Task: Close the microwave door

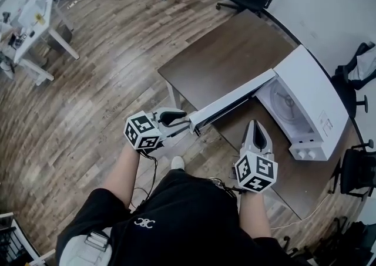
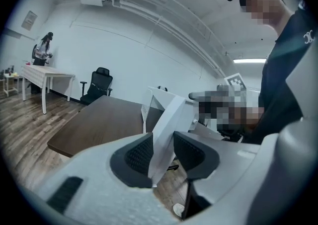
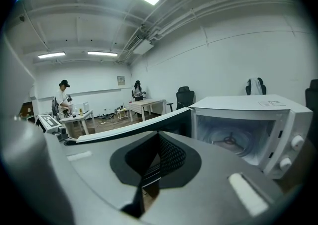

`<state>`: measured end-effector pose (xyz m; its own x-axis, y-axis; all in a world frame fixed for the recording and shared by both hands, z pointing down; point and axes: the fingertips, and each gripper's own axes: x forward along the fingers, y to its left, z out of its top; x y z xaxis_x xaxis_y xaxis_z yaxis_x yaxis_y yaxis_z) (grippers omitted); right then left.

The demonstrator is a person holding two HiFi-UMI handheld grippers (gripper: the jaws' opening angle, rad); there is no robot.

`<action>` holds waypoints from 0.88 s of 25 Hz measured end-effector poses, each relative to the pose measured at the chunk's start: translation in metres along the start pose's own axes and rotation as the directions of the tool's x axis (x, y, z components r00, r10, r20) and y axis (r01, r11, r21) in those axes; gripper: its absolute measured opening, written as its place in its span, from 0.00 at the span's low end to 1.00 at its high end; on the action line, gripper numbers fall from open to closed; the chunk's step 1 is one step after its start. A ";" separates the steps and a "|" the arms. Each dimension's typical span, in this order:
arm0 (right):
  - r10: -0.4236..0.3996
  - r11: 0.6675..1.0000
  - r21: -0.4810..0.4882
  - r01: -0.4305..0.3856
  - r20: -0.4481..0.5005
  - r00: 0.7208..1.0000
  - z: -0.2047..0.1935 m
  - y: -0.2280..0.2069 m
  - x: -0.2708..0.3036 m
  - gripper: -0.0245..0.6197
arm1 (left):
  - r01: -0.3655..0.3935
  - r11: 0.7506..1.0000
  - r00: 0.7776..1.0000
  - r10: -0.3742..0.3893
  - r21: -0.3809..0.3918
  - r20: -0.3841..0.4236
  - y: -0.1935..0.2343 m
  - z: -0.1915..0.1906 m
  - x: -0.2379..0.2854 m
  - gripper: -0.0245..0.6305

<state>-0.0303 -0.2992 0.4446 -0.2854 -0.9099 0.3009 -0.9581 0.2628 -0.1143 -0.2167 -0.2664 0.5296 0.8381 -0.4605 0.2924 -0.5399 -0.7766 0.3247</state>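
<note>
Jaws of the left gripper [image 1: 187, 123] are clamped on the free edge of the microwave door [image 1: 232, 105]. In the left gripper view the white slab [image 2: 171, 119] stands between the two dark ribbed pads [image 2: 141, 153], which bear on its two faces. That hold looks chosen for leverage, since this edge lies farthest from the hinge and a light push there should swing the whole door.

The door stands wide open, reaching from the oven out past the front edge of the brown table [image 1: 229, 53] toward the person, so the closing is not yet done.

To its right, the right gripper [image 1: 257, 125] hangs over the table facing the open cavity, its jaws drawn together on nothing. It touches neither the door nor the oven. It appears to sit in the wedge between door and oven front — probably idle, and likely needing to clear out before the door sweeps through.

Farthest right, the microwave [image 1: 311, 91] sits on the table, its turntable exposed and its two knobs at the near end.
</note>
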 end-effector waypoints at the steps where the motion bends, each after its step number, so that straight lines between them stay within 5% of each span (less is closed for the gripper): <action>1: -0.003 1.000 -0.001 0.003 -0.006 1.000 -0.002 -0.002 0.000 0.05 | 0.000 1.000 1.000 0.000 -0.002 0.000 -0.001 0.000 0.000 0.25; 14: 0.012 1.000 0.009 -0.011 -0.054 0.998 -0.028 -0.034 -0.017 0.05 | -0.018 0.999 0.999 0.019 0.027 -0.049 -0.047 -0.012 0.021 0.24; 22: 0.023 0.999 0.029 -0.021 -0.060 0.998 -0.037 -0.062 -0.041 0.05 | 0.010 0.992 0.993 0.005 0.124 -0.117 -0.097 -0.019 0.052 0.29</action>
<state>0.0394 -0.2664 0.4748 -0.3081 -0.8829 0.3543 -0.9507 0.2725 -0.1478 -0.1222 -0.2072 0.5305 0.8206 -0.4107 0.3974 -0.5178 -0.8285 0.2131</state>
